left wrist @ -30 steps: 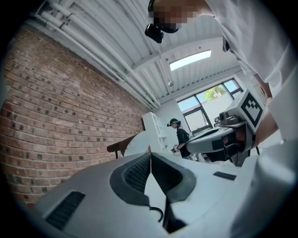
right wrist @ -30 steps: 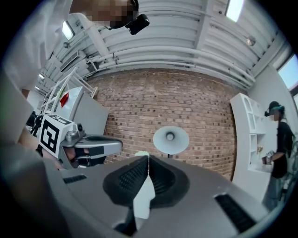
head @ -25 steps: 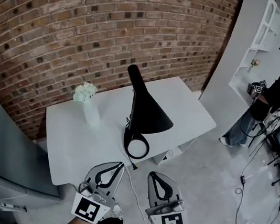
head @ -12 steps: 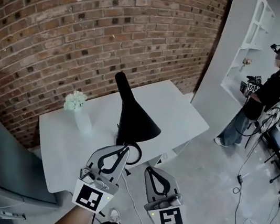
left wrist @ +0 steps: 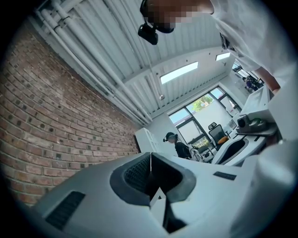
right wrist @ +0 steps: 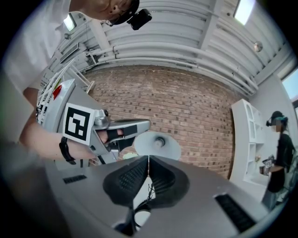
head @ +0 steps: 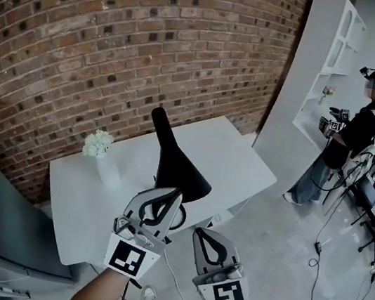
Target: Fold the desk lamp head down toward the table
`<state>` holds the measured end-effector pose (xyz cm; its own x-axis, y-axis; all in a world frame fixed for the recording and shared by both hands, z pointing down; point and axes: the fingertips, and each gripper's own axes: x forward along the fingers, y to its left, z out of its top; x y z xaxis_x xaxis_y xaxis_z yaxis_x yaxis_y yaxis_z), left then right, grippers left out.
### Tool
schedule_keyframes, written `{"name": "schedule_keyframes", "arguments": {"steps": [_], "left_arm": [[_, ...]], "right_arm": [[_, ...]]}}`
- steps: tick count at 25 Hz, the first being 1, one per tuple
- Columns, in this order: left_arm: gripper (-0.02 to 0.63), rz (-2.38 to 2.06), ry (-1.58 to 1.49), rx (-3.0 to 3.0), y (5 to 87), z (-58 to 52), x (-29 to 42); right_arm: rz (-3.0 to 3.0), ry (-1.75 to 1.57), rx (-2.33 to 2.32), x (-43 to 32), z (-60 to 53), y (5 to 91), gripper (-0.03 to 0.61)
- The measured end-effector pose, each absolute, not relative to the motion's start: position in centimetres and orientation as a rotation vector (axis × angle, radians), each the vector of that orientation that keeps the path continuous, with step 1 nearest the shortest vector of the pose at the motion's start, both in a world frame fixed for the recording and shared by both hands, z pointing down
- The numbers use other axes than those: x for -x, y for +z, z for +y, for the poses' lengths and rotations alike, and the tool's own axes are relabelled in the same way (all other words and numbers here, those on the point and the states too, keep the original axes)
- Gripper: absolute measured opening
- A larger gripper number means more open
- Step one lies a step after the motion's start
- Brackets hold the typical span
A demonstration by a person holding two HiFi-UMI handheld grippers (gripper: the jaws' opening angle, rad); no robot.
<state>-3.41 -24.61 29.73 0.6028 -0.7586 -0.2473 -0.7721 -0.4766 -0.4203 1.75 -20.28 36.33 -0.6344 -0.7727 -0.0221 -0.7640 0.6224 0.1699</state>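
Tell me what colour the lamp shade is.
The lamp shade is black on the outside; the head view shows it best.

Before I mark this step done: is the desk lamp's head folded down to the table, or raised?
Raised. The lamp head stands well above the white table, its open underside visible from below.

No legible text or numbers.
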Motion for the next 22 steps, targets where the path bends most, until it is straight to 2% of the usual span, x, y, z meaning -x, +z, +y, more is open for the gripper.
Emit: {"name": "schedule_keyframes", "arguments": {"steps": [22], "left_arm": [[0.014, 1.215, -0.014, 2.397, 34.5, -27.3, 3.4]], "right_arm": [[-2.763, -0.239, -1.315, -1.4, -22.0, 37.1, 0.018]]}}
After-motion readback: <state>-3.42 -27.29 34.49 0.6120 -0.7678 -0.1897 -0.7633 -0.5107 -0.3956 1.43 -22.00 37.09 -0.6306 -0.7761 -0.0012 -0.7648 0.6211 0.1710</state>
